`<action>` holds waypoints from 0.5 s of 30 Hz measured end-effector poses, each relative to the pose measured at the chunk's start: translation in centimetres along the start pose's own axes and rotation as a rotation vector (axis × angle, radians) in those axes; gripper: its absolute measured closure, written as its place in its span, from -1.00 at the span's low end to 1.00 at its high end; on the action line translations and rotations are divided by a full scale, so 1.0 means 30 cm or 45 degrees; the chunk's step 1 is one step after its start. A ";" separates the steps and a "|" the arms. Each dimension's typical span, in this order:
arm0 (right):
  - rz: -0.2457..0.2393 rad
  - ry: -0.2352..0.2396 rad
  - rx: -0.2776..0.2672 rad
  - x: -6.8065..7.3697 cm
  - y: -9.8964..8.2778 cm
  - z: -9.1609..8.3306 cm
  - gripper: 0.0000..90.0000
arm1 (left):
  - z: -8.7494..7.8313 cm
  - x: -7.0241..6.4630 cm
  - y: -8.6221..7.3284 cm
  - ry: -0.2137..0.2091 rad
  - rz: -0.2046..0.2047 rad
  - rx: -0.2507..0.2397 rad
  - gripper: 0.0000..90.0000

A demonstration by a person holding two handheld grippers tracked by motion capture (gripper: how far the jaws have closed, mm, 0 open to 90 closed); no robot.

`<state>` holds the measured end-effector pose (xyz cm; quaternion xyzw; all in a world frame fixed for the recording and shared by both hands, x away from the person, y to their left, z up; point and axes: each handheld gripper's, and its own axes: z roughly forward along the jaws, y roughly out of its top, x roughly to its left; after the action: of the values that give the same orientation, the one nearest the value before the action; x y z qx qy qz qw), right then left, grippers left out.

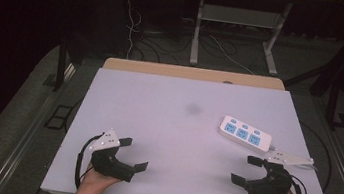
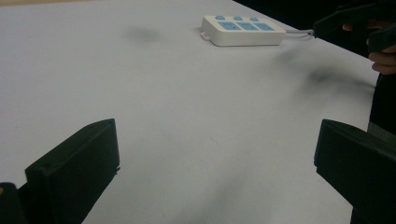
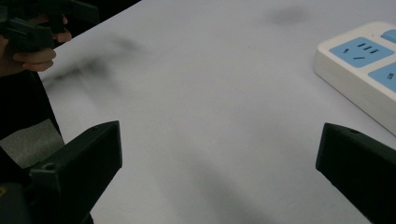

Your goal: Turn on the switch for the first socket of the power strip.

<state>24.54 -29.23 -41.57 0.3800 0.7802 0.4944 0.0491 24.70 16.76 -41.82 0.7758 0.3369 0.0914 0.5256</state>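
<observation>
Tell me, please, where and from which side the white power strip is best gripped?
Probably across its narrow width, near the middle of the power strip, with the right gripper coming from above. It lies flat on the table, long and slim, so its two long side walls are straight and parallel for open jaws to close on. The cord leaves its right end, which is best avoided.

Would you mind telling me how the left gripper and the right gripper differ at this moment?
The left gripper sits at the table's near left, far from the white power strip; the right gripper sits at the near right, just in front of the strip. The left gripper's grey plate tilts up over the table, while the right gripper's plate lies flatter, reaching toward the table's right edge. Both are black, hand-held, jaws wide apart and holding nothing.
</observation>
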 end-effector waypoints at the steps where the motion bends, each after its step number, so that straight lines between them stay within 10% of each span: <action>1: -0.001 0.000 0.002 0.000 0.000 0.000 -1.00 | 0.000 0.001 0.000 -0.001 0.001 0.001 -1.00; 15: 0.000 0.000 0.021 0.001 -0.002 -0.006 -1.00 | 0.004 0.010 -0.007 -0.002 -0.012 0.011 -1.00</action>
<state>24.41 -29.37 -41.52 0.3803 0.7844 0.4879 0.0459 24.89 16.92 -42.13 0.7767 0.3404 0.0867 0.5228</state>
